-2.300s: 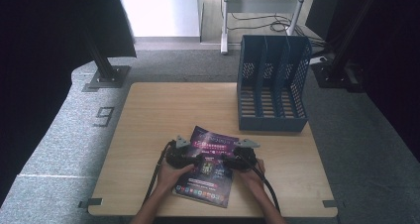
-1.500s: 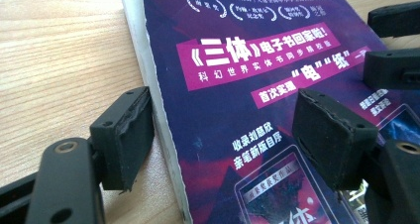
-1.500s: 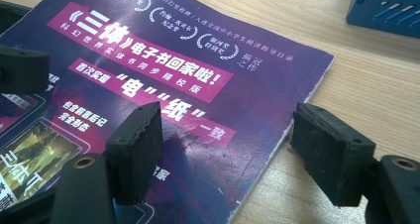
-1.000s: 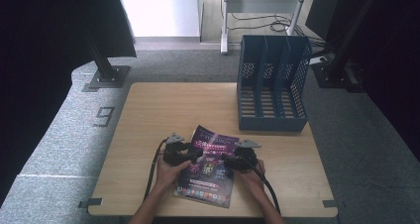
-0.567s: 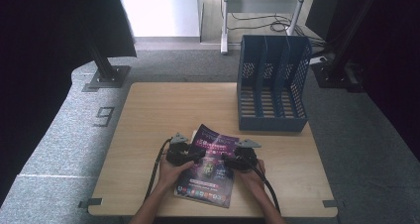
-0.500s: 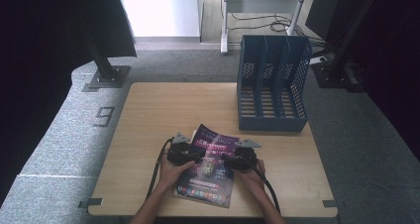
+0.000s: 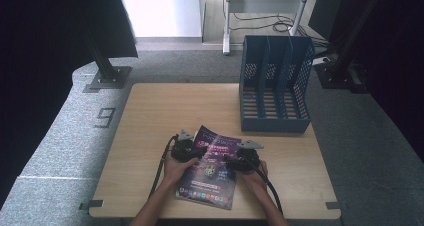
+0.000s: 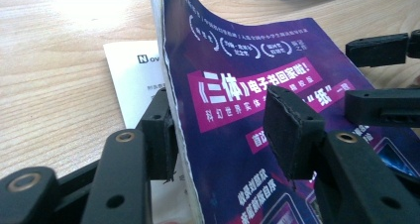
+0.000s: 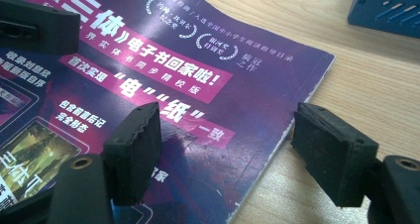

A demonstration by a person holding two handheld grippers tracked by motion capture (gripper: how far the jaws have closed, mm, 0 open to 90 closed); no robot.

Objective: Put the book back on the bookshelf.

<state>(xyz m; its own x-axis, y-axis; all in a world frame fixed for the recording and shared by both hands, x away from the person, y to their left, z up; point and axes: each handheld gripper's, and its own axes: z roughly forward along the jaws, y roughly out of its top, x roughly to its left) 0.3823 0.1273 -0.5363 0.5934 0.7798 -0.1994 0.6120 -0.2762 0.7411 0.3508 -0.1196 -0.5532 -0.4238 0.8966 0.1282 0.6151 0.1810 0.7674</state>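
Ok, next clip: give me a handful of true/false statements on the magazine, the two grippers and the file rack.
1. The left gripper has its jaws either side of the purple magazine's raised edge. True.
2. The right gripper is clamped shut on the magazine. False: its jaws stand open, straddling the magazine's edge.
3. The blue file rack holds several magazines. False: its compartments look empty.
4. A white sheet lies under the magazine. True.
5. The magazine stands upright inside the rack. False: it lies on the wooden table, near the person's side.
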